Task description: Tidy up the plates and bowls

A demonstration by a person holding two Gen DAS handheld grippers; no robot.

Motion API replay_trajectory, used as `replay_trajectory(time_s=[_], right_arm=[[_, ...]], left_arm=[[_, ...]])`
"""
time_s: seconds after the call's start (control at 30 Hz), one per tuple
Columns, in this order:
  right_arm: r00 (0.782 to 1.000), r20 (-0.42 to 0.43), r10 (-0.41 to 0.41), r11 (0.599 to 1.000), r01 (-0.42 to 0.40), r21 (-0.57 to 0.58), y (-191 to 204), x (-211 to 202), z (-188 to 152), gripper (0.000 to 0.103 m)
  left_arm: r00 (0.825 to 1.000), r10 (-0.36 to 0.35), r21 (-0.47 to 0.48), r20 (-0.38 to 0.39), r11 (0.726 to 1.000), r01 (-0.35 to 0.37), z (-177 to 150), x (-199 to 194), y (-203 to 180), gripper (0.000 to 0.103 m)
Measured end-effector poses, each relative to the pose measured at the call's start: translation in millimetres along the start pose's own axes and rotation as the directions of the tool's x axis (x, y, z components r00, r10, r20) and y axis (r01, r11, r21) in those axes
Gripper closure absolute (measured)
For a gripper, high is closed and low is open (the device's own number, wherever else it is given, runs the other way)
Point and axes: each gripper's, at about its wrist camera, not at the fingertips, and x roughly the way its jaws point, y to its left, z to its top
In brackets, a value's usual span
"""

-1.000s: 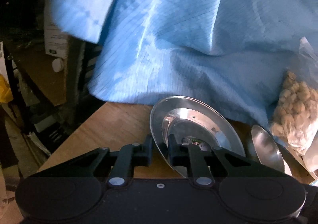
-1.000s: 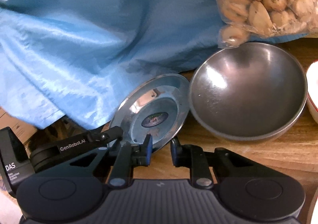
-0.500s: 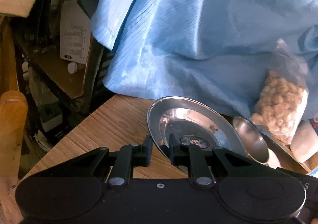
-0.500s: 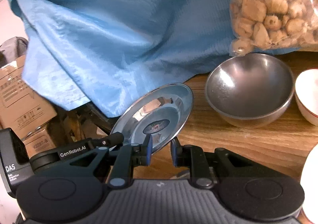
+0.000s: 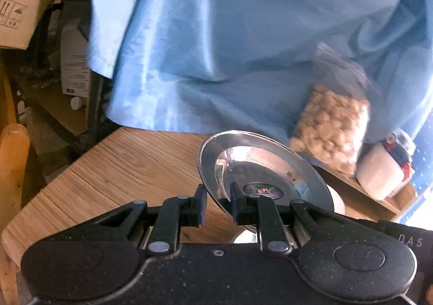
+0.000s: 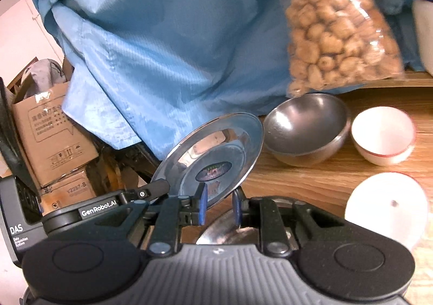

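A shiny steel plate (image 5: 259,169) with a dark sticker in its middle is held tilted above the wooden table (image 5: 121,169). My left gripper (image 5: 217,207) is shut on its near rim. In the right wrist view the same plate (image 6: 213,156) also sits between the jaws of my right gripper (image 6: 219,207), which pinch its lower rim. A steel bowl (image 6: 305,126) and a white bowl with a red rim (image 6: 383,137) stand on the table to the right. A white plate (image 6: 387,207) lies at the right edge, and another steel piece (image 6: 224,229) shows just under my right gripper.
A person in a blue coat (image 6: 167,42) stands right behind the table. A clear bag of brown nuts (image 6: 341,34) leans above the steel bowl. A white jar (image 5: 384,169) stands at the far right. Cardboard boxes (image 6: 51,129) stack on the floor to the left.
Both grippers have pulled back and up with the steel plate, so the bowls look smaller and farther. The white bowl and white plate have come into the right wrist view.
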Motion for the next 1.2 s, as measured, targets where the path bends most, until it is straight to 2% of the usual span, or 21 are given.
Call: replay_trajectory(time_s=[0.33, 0.5, 0.77, 1.2], right_arm=[[1.000, 0.006, 0.008, 0.999, -0.008, 0.043, -19.8, -44.1, -27.9, 0.080], [1.000, -0.007, 0.027, 0.998, -0.027, 0.063, -30.5, -55.3, -46.7, 0.080], [0.998, -0.027, 0.057, 0.992, -0.054, 0.115, -41.7, -63.2, -69.0, 0.080], [0.996, -0.060, 0.068, 0.990, -0.060, 0.129, -42.5, -64.3, -79.2, 0.079]], left_arm=[[0.999, 0.018, 0.104, -0.039, 0.994, -0.014, -30.6, -18.1, -37.1, 0.080], [0.997, 0.029, 0.111, -0.068, 0.994, -0.021, -47.0, -24.8, -39.4, 0.079], [0.994, 0.062, 0.145, -0.092, 0.988, -0.048, -64.4, -29.9, -44.9, 0.079], [0.990, 0.092, 0.189, -0.103, 0.979, -0.071, -72.1, -29.4, -47.5, 0.077]])
